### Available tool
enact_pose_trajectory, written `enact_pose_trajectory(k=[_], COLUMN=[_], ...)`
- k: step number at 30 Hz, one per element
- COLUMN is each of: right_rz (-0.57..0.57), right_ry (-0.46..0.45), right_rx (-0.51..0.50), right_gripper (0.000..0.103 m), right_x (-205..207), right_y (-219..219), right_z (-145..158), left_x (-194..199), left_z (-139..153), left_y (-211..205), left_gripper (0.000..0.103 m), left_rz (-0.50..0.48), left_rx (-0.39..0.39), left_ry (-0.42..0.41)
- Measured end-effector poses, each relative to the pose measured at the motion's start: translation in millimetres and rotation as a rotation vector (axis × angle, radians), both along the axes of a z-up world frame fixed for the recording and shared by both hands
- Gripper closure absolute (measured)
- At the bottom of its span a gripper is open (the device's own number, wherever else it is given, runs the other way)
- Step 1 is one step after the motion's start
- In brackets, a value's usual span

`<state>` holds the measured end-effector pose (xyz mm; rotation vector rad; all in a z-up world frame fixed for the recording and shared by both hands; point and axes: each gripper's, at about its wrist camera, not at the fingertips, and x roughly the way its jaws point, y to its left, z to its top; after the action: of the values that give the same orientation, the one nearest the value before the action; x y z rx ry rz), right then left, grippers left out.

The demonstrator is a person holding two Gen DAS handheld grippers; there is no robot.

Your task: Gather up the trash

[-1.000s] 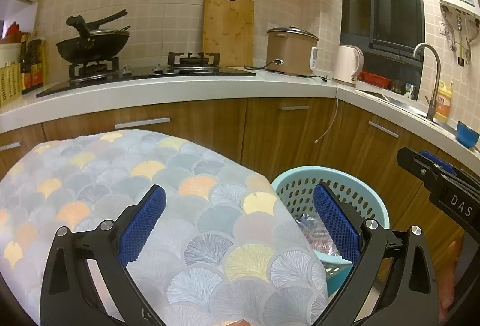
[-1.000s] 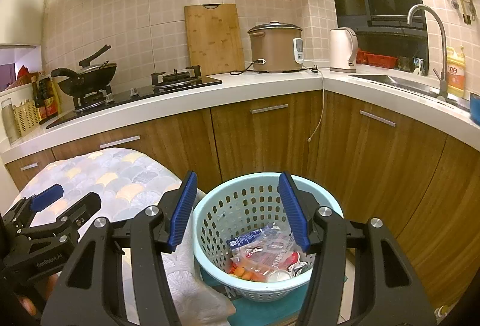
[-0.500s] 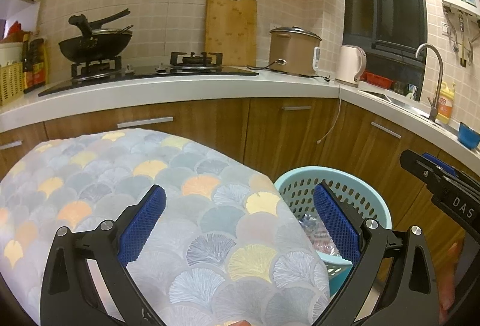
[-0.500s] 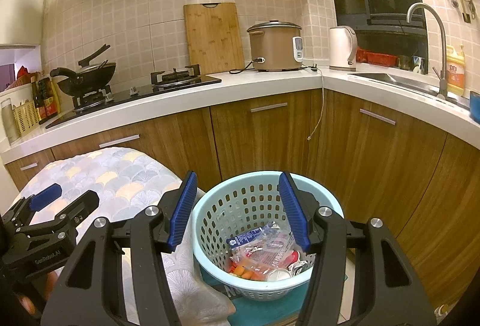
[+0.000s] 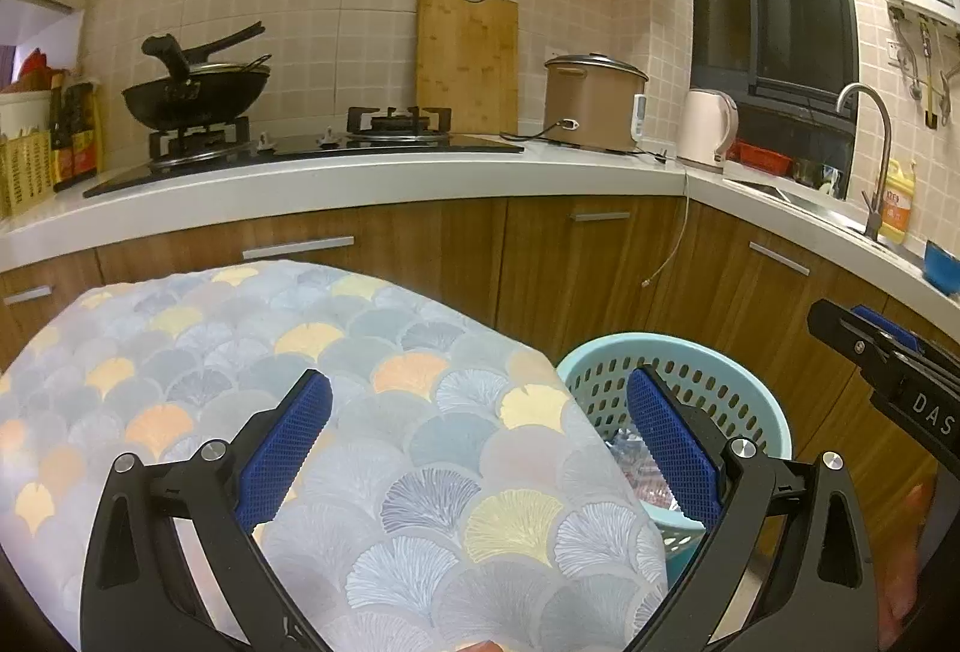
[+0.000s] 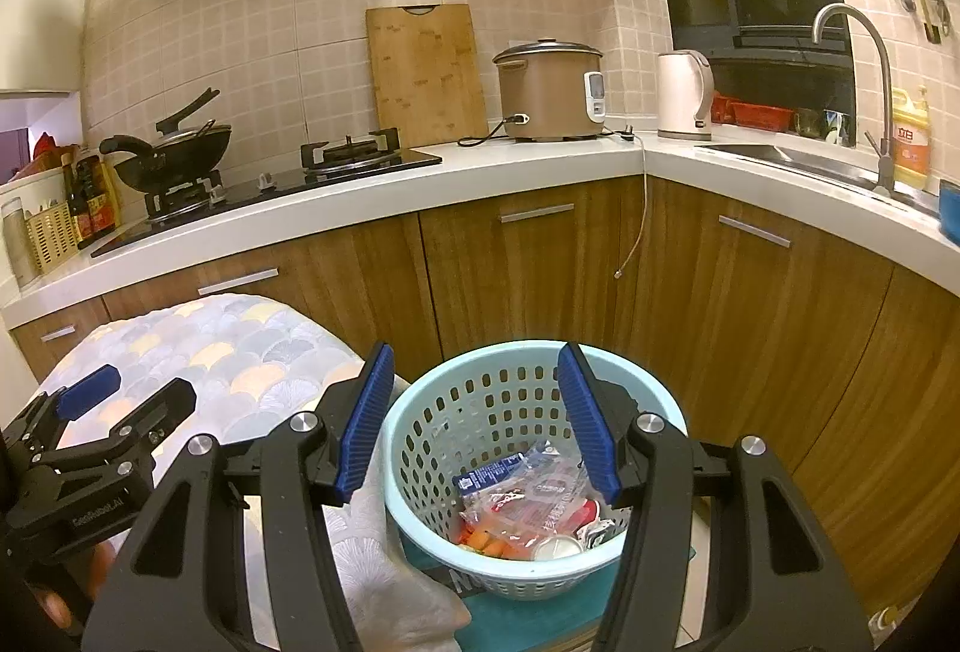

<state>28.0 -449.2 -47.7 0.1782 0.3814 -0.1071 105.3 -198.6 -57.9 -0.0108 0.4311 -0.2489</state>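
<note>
A light blue perforated basket (image 6: 420, 436) stands on the floor beside the table and holds wrappers and other trash (image 6: 528, 496). It also shows in the left wrist view (image 5: 750, 382). My right gripper (image 6: 477, 427) is open and empty, hovering above the basket. My left gripper (image 5: 477, 439) is open and empty, above the table covered with a fan-patterned cloth (image 5: 300, 352). I see no loose trash on the cloth.
Wooden cabinets (image 6: 522, 268) and a white counter (image 6: 480, 166) run behind, with a wok (image 5: 192, 97), hob, cutting board (image 6: 426, 73), rice cooker (image 6: 549, 91), kettle (image 6: 684, 94) and sink tap (image 6: 864, 70). A cable (image 6: 636, 208) hangs down the cabinet front.
Both views have shifted only slightly; the grippers stay open and empty, and the basket and cloth have not moved.
</note>
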Motion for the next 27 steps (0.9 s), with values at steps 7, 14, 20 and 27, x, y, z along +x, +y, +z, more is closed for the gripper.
enact_pose_trajectory(k=[7, 14, 20, 27], right_rz=[0.001, 0.005, 0.005, -0.004], right_ry=[0.0, 0.001, 0.002, 0.005], right_rx=[0.0, -0.004, -0.005, 0.0], right_gripper=[0.05, 0.05, 0.05, 0.05], right_x=[-0.1, 2.4, 2.9, 3.1], right_y=[0.3, 1.0, 1.6, -0.7], right_z=[-0.2, -1.1, -0.5, -2.0], left_x=[1.1, 0.7, 0.1, -0.8], left_z=[-0.5, -0.3, 0.0, 0.1], left_y=[0.6, 0.8, 0.5, -3.1], left_gripper=[0.007, 0.007, 0.007, 0.007], left_rz=[0.0, 0.005, 0.016, 0.032], left_rx=[-0.009, -0.006, -0.006, 0.009], left_ry=[0.004, 0.003, 0.002, -0.004])
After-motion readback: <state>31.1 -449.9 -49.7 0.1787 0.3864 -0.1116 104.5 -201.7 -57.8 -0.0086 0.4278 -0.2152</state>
